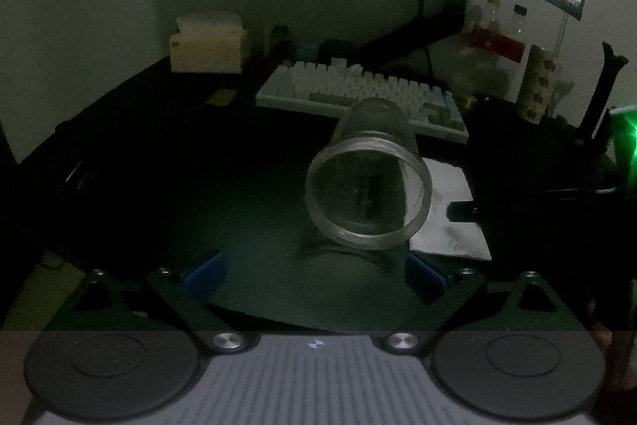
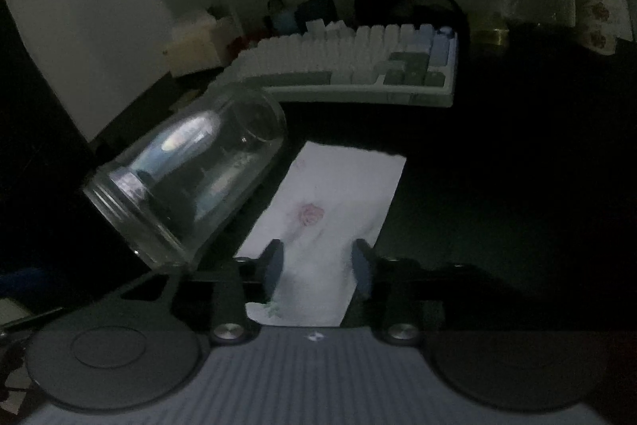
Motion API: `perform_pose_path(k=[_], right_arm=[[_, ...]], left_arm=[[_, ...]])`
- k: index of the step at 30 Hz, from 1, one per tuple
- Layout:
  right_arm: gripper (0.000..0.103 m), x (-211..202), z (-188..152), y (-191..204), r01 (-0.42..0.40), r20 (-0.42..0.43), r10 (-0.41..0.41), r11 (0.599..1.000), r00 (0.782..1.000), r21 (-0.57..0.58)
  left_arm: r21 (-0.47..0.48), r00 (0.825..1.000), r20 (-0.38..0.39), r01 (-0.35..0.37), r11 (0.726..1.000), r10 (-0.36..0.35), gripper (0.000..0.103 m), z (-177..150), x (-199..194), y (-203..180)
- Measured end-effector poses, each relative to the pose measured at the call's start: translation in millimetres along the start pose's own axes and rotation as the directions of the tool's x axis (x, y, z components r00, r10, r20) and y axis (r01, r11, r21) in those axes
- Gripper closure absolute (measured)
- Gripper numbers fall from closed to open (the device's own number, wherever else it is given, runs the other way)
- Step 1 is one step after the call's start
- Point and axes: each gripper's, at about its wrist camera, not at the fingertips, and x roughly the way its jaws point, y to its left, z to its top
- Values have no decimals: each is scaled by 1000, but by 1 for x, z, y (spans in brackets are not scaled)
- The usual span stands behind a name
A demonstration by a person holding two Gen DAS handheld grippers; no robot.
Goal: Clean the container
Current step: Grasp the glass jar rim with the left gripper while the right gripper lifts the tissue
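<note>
- Left wrist view: I am keeping my left gripper (image 1: 314,275) spread wide and empty, just short of the glass jar (image 1: 368,182). The jar is tilted with its mouth facing me and the keyboard (image 1: 358,86) behind it; what props it, I cannot tell.
- Right wrist view: I am lowering my right gripper (image 2: 318,263), fingers partly apart and clamping nothing, over the white cloth (image 2: 334,198) beside the jar (image 2: 187,178), likely to take it for wiping inside.
</note>
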Motion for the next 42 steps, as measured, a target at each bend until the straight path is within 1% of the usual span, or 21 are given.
perform_pose_path(k=[1, 2, 3, 4, 5, 9, 13, 17, 19, 20, 21, 22, 23, 26, 29, 32, 36, 38, 39, 41, 42], right_arm=[[59, 1, 0, 3, 11, -1, -11, 1000, 1000, -17], [65, 2, 1, 6, 30, -2, -31, 999, 1000, -37], [73, 4, 1, 8, 55, -1, -55, 997, 998, -52], [97, 6, 2, 11, 77, -7, -77, 994, 997, -73], [99, 8, 3, 14, 95, -8, -96, 991, 995, -93], [100, 2, 11, 12, 83, 0, -84, 991, 996, -102], [100, -34, 19, 8, 47, 92, -38, 994, 995, -98], [100, -73, 23, 2, -4, 188, 21, 996, 982, -91], [97, -83, 23, -3, -39, 204, 58, 995, 977, -95], [93, -80, 24, -4, -39, 192, 58, 994, 980, -101], [86, -76, 24, -5, -36, 177, 55, 994, 983, -107], [62, -73, 25, -7, -33, 163, 51, 993, 985, -113], [44, -67, 27, -9, -18, 145, 34, 994, 989, -107], [43, -55, 31, -23, 35, 106, -29, 998, 994, -56], [43, -58, 32, -43, 29, 110, -33, 999, 993, 35], [43, -67, 31, -54, 9, 131, -18, 998, 991, 70], [43, -71, 33, -55, 14, 144, -23, 998, 989, 69], [43, -70, 34, -54, 4, 141, -13, 998, 990, 62], [43, -68, 34, -52, 6, 136, -13, 998, 991, 56], [43, -67, 33, -49, 17, 135, -22, 999, 991, 42], [43, -67, 34, -48, 20, 136, -25, 999, 990, 37]], left_arm=[[2, 1000, -2, -2, 1000, 2, 5, -1, 1, 0], [4, 1000, -4, -4, 1000, 4, 5, -1, 1, 0], [3, 1000, -7, -4, 1000, 4, 5, -2, 1, 0], [3, 1000, -9, -4, 1000, 4, 5, -3, 2, 1], [4, 1000, -10, -5, 1000, 5, 5, -3, 2, 1], [19, 1000, -7, -17, 1000, 17, 5, -6, 0, 2], [19, 1000, -14, -12, 1000, 12, 5, -6, 0, -1], [33, 1000, -22, 17, 999, -17, 6, 0, 5, -20], [9, 999, -30, 11, 1000, -11, 6, 6, 9, -30], [-11, 999, -34, 2, 1000, -2, 6, 9, 12, -33], [-41, 999, -39, -25, 999, 24, 6, 13, 16, -36], [-70, 998, -46, -52, 996, 49, 6, 17, 20, -39], [-101, 996, -56, -79, 992, 73, 6, 20, 23, -40], [-237, 989, -96, -130, 963, 110, 6, 27, 34, -39], [-304, 991, -120, -95, 948, 61, 7, 31, 43, -43], [-299, 992, -105, -93, 950, 64, 7, 36, 46, -56], [-275, 993, -98, -90, 957, 65, 8, 48, 54, -69], [-284, 992, -98, -109, 953, 85, 15, 53, 61, -67], [-288, 991, -98, -117, 950, 92, 28, 55, 65, -66], [-282, 991, -108, -104, 954, 76, 37, 58, 75, -64], [-263, 994, -96, -70, 962, 46, 42, 56, 78, -62]])
